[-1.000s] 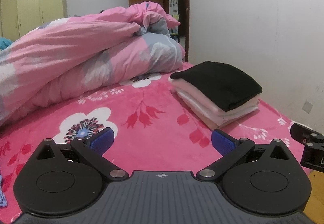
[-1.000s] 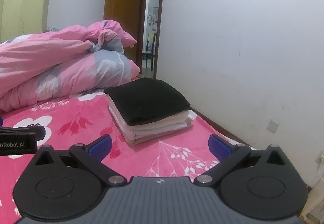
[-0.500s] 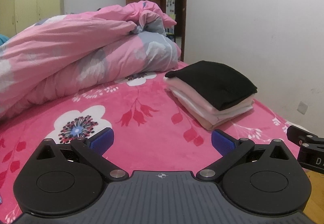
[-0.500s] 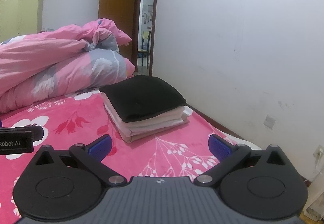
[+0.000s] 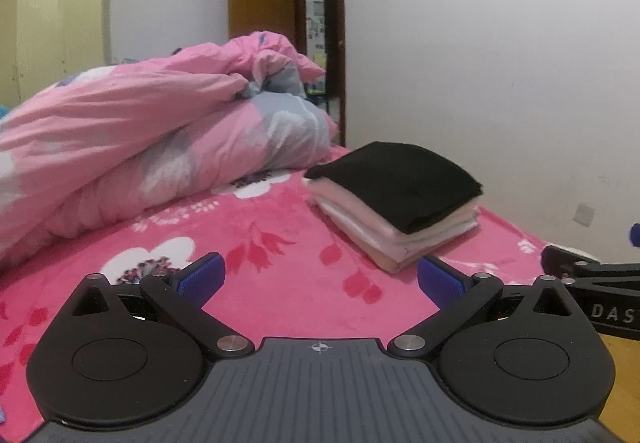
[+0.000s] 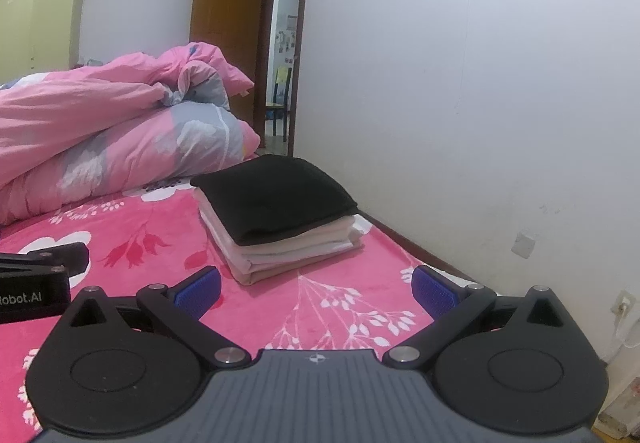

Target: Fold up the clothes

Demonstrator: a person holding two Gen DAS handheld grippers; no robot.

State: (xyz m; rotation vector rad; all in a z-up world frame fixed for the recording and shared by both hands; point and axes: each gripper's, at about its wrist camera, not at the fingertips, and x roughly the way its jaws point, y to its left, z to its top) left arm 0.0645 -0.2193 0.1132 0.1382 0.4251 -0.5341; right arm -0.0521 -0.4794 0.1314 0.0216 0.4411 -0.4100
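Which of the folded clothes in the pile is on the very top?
The black garment tops the pile. It is the only dark piece; the folded clothes under it are pale pink, white and beige.

- bedspread looks like plush fleece, soft fuzzy nap, hot pink with a flower print
- duvet is thinner woven cloth, smooth and crinkly, slight sheen on the folds
- folded clothes stack: the top black piece is matt knit-looking fabric that soaks up the light; the pale pink and beige layers under it look like smooth cotton
- left gripper is matt black plastic with ribbed grey casing, shiny metal pivot pins, and blue pads with a fine grippy texture
- right gripper has the same finish
- door is brown wood, semi-gloss
- wall is matt white paint, scuffed in spots
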